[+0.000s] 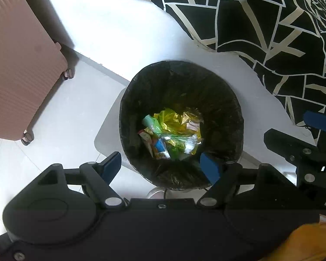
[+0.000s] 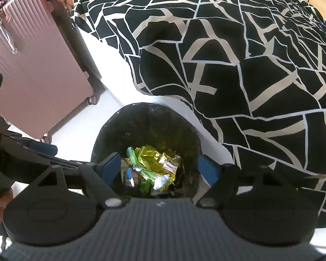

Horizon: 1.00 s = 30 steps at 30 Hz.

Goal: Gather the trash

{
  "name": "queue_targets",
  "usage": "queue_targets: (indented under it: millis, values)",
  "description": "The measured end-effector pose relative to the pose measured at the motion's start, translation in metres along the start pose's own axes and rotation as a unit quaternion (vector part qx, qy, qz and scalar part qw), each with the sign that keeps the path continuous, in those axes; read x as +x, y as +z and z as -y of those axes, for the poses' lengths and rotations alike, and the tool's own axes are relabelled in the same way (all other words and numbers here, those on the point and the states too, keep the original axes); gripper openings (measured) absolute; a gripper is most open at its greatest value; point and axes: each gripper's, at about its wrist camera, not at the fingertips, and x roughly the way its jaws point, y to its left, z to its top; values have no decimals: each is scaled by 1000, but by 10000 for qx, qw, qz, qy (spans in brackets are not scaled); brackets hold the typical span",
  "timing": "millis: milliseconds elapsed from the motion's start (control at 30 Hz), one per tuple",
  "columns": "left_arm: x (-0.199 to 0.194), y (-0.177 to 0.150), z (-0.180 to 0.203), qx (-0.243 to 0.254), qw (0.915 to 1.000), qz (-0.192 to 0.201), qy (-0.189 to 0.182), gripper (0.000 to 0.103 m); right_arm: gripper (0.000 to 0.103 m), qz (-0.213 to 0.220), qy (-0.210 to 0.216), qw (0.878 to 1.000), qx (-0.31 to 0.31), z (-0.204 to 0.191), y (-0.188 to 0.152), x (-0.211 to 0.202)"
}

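Note:
A round bin lined with a black bag (image 1: 184,87) stands on the floor beside the bed. At its bottom lies a heap of crumpled wrappers (image 1: 173,132) in yellow, green and blue. My left gripper (image 1: 160,166) points straight down over the bin's near rim, open, with nothing between its blue pads. In the right wrist view the same bin (image 2: 150,121) and wrappers (image 2: 154,165) show below my right gripper (image 2: 159,169), which is also open and empty. The right gripper (image 1: 304,152) hangs at the bin's right side and the left gripper (image 2: 32,152) at its left.
A pink ribbed suitcase (image 1: 17,65) on wheels stands left of the bin, also seen as the suitcase (image 2: 32,76). A bed with a black-and-white quilt (image 2: 228,65) fills the right and far side. White floor tiles (image 1: 65,113) lie between them. An orange sleeve (image 1: 304,239) shows at the lower right.

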Motion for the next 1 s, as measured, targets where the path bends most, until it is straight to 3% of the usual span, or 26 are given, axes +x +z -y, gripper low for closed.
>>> queue_targets:
  millis: [633, 800, 1000]
  values:
    - [7, 2, -4, -108, 9999, -65, -13, 79, 86, -57, -77, 9999, 69, 1, 1, 7]
    - [3, 2, -5, -93, 9997, 199, -81, 79, 86, 16, -223, 9997, 117, 3, 1, 6]
    - [0, 9, -5, -123, 9997, 211, -36, 79, 86, 46, -293, 9994, 193, 8, 3, 2]
